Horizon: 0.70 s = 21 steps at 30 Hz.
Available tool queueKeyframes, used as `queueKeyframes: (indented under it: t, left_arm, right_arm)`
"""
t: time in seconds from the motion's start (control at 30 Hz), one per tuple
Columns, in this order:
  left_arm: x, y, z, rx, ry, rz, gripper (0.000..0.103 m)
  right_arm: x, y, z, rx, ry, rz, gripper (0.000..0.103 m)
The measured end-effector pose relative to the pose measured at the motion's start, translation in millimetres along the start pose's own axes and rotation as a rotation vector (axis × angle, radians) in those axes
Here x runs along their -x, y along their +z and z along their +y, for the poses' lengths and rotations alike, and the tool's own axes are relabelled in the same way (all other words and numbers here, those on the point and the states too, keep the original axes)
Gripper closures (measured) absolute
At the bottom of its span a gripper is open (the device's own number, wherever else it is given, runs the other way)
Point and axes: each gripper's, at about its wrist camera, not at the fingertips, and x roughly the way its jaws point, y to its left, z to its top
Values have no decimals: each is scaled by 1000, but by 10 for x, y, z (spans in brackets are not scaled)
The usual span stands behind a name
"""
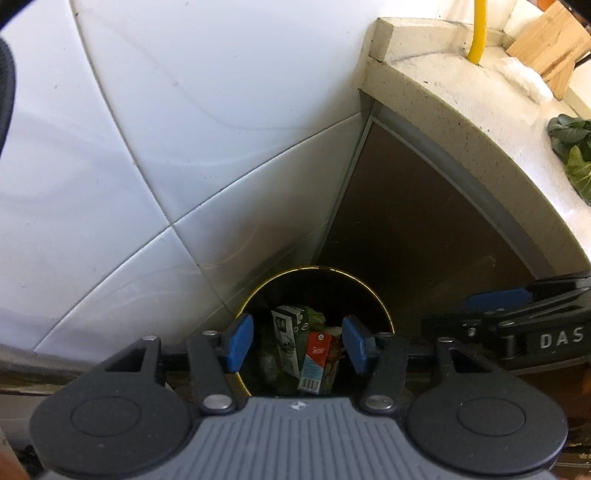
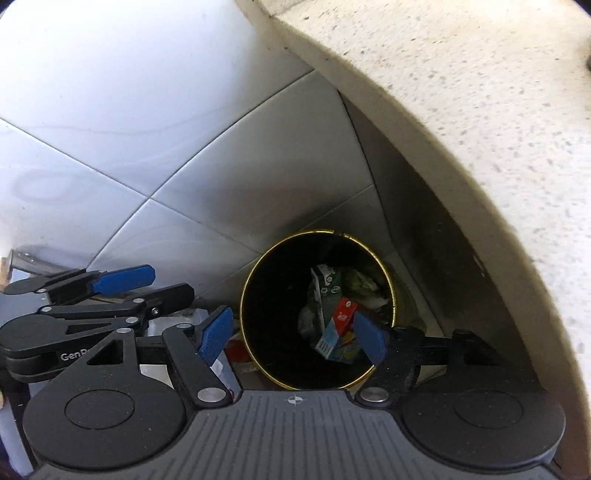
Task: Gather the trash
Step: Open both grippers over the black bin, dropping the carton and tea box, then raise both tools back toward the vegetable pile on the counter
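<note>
A round black trash bin with a gold rim (image 1: 373, 291) (image 2: 255, 273) stands on the floor in the corner under the counter. Inside lie a white-and-green carton (image 1: 286, 334) (image 2: 321, 291), a red-and-blue carton (image 1: 314, 360) (image 2: 338, 325) and crumpled wrappers. My left gripper (image 1: 297, 341) hovers above the bin's mouth, open, with nothing between its blue pads. My right gripper (image 2: 291, 338) is also over the bin, open and holding nothing. Each gripper shows in the other's view: the right gripper (image 1: 495, 299) at the right side, the left gripper (image 2: 123, 278) at the left.
White tiled wall (image 1: 184, 147) rises behind the bin. A speckled stone counter (image 1: 461, 122) (image 2: 480, 129) overhangs on the right, carrying leafy greens (image 1: 572, 147), a wooden block (image 1: 550, 48) and a yellow hose (image 1: 478, 29). Loose packaging (image 2: 221, 365) lies left of the bin.
</note>
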Motion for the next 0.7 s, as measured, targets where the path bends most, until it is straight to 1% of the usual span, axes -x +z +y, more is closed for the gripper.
queueKeyframes:
  t: [0.2, 0.7]
  left_arm:
    - [-20, -10, -32, -24, 24, 5, 53]
    - [36, -37, -82, -75, 65, -21, 52]
  right_arm:
    - [51, -49, 13, 6, 6, -14, 23]
    - [332, -158, 56, 37, -1, -62, 20]
